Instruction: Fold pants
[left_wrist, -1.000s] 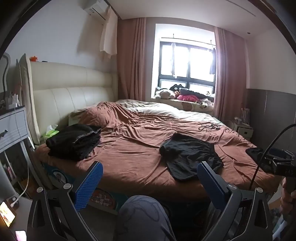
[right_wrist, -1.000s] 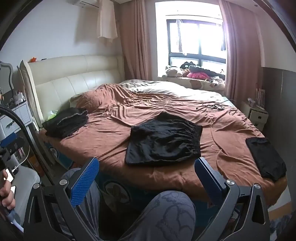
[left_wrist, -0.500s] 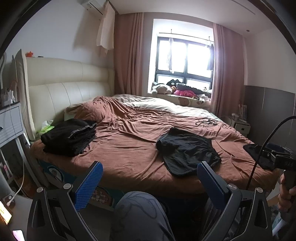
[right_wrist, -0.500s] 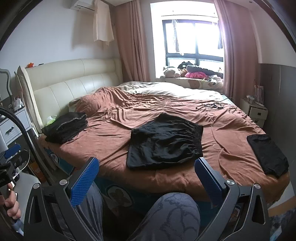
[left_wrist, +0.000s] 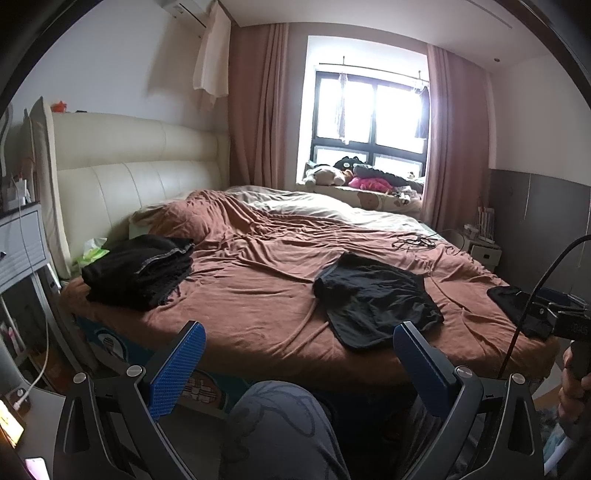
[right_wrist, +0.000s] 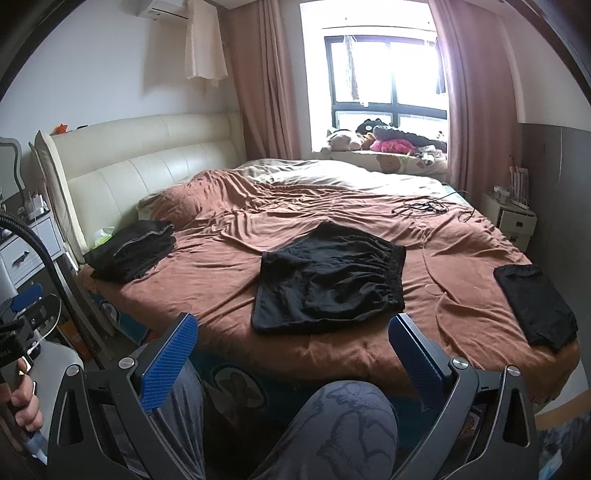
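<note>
A stack of dark folded garments (right_wrist: 131, 253) lies at the left end of the bed (right_wrist: 221, 280), near the cream headboard (right_wrist: 147, 166). The left gripper (left_wrist: 297, 358) is held short of the bed's near edge, above the person's knee (left_wrist: 280, 424); its blue-padded fingers (left_wrist: 177, 369) stand wide apart and hold nothing. The black pants (right_wrist: 328, 280) lie spread flat on the brown bedspread (right_wrist: 207, 273), at the centre of the bed near its front edge, with the elastic waistband toward the right. The right gripper (right_wrist: 291, 358) is positioned in front of the pants, clear of the fabric, with its fingers (right_wrist: 415, 354) likewise spread apart and empty. A tangle of black cable (right_wrist: 421, 206) rests on the bedspread beyond the pants. One folded black garment (right_wrist: 535, 306) lies at the right end of the bed, well apart from the pants.
</note>
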